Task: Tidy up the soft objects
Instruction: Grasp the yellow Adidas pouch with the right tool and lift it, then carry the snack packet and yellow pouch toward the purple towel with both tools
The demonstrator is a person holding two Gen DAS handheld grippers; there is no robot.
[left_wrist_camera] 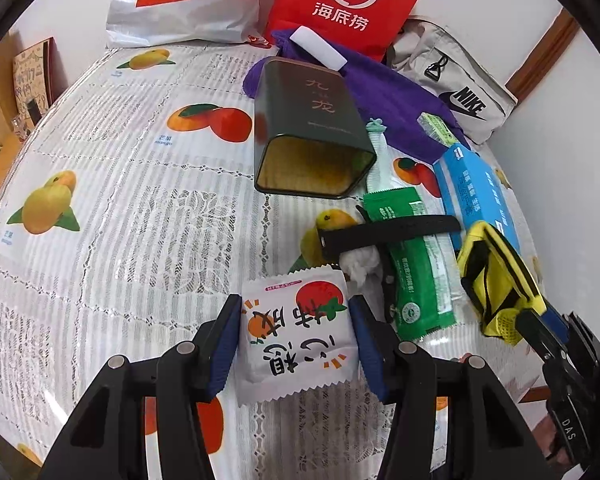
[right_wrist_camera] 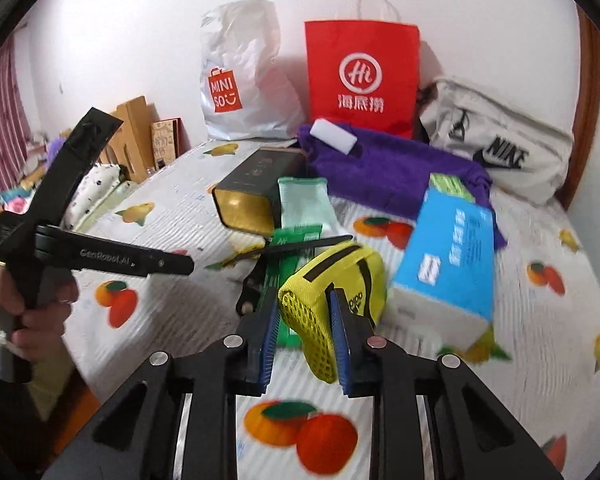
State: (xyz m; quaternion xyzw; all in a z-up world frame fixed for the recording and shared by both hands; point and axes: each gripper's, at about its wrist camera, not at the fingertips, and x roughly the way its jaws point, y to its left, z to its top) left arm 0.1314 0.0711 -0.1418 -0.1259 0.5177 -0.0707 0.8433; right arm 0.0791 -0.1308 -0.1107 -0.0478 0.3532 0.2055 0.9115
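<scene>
On my fruit-print tablecloth point(left_wrist_camera: 120, 200), far edge: white Miniso bag point(left_wrist_camera: 180, 4), red Haidilao paper bag point(left_wrist_camera: 351, 4). Mid-table: my dark green tin point(left_wrist_camera: 307, 120), on its side, open mouth facing me. Far left corner: cardboard boxes point(right_wrist_camera: 134, 128).

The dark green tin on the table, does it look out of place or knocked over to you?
Yes. The dark green tin lies on its side on the fruit-print tablecloth, its open mouth facing the camera with no lid in view, resting partly against the purple cloth. Nothing appears to have spilled from it.
</scene>
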